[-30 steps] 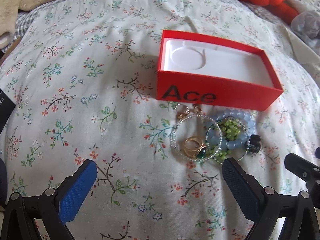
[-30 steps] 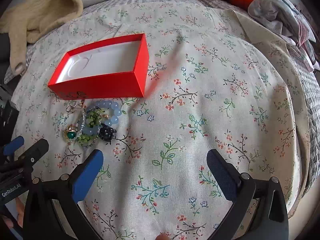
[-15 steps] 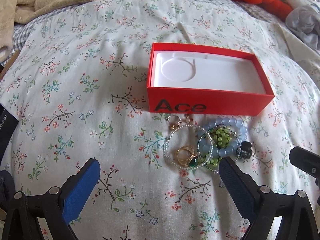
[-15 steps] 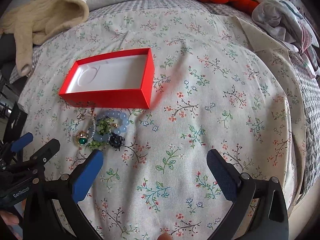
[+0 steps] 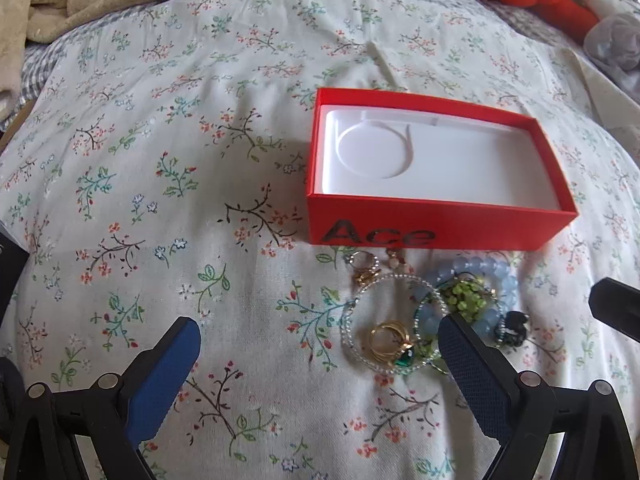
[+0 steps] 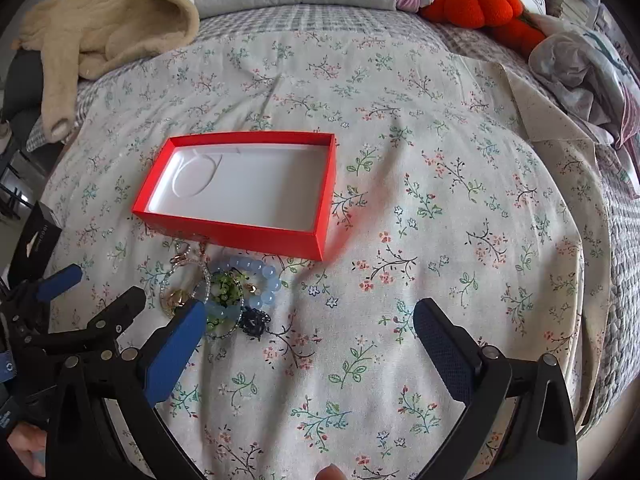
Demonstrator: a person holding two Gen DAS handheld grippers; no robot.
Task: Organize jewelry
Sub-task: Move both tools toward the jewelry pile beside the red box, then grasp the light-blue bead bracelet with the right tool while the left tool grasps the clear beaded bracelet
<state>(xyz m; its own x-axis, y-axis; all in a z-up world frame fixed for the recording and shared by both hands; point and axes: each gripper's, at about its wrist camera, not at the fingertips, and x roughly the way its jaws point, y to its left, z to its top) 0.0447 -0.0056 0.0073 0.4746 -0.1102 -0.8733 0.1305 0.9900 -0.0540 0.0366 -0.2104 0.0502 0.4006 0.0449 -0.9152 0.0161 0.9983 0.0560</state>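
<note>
- Jewelry pile (image 5: 430,320): bead bracelets, gold rings, one green-stoned, heaped on the floral bedspread (image 5: 160,200) just beside the red box's near wall.
- Red box (image 5: 436,224) at 12 o'clock from the pile, open, white tray bare; I judge nothing is sorted yet.
- My left gripper (image 5: 320,350) is spread wide, empty; its right pad overlaps the pile's 6 o'clock edge, likely lining up a pick.
- Right gripper (image 6: 310,324) also spread, empty, the pile at its 10 o'clock.
</note>
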